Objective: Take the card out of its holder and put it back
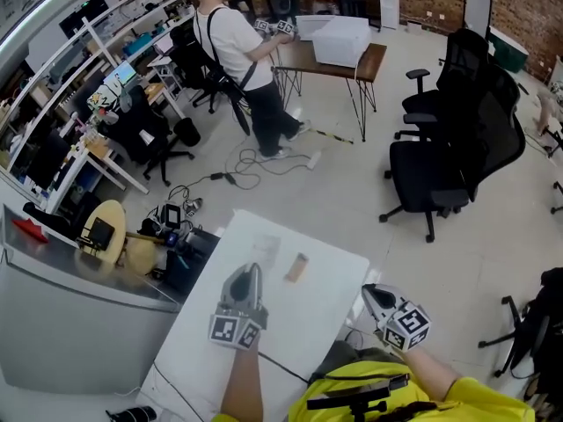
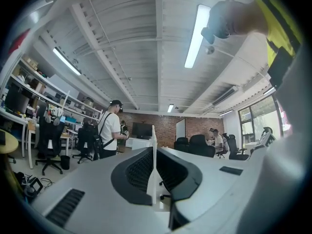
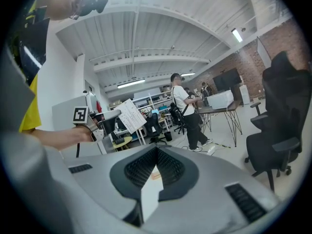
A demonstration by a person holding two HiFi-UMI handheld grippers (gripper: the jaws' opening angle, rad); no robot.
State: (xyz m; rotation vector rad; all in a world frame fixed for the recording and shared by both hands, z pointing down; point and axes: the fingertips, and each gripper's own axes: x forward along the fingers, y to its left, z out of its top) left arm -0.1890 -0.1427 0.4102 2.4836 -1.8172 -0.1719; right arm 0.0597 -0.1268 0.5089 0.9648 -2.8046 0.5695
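Note:
My left gripper [image 1: 249,278] is raised over the white table [image 1: 334,297] and is shut on a white printed card [image 1: 264,251]. In the left gripper view the card [image 2: 153,165] shows edge-on as a thin white strip clamped between the dark pads. The right gripper view shows the same card [image 3: 129,115] tilted in the left gripper [image 3: 108,116]. A small wooden card holder [image 1: 296,267] lies on the table just right of the card, apart from it. My right gripper [image 1: 374,295] hovers at the table's right edge, its tips together and nothing held.
A person [image 1: 242,55] stands at a far wooden table [image 1: 369,60] carrying a white box. Black office chairs [image 1: 457,161] stand at the right. A grey counter [image 1: 70,297] and cluttered shelves line the left, with cables [image 1: 176,214] on the floor.

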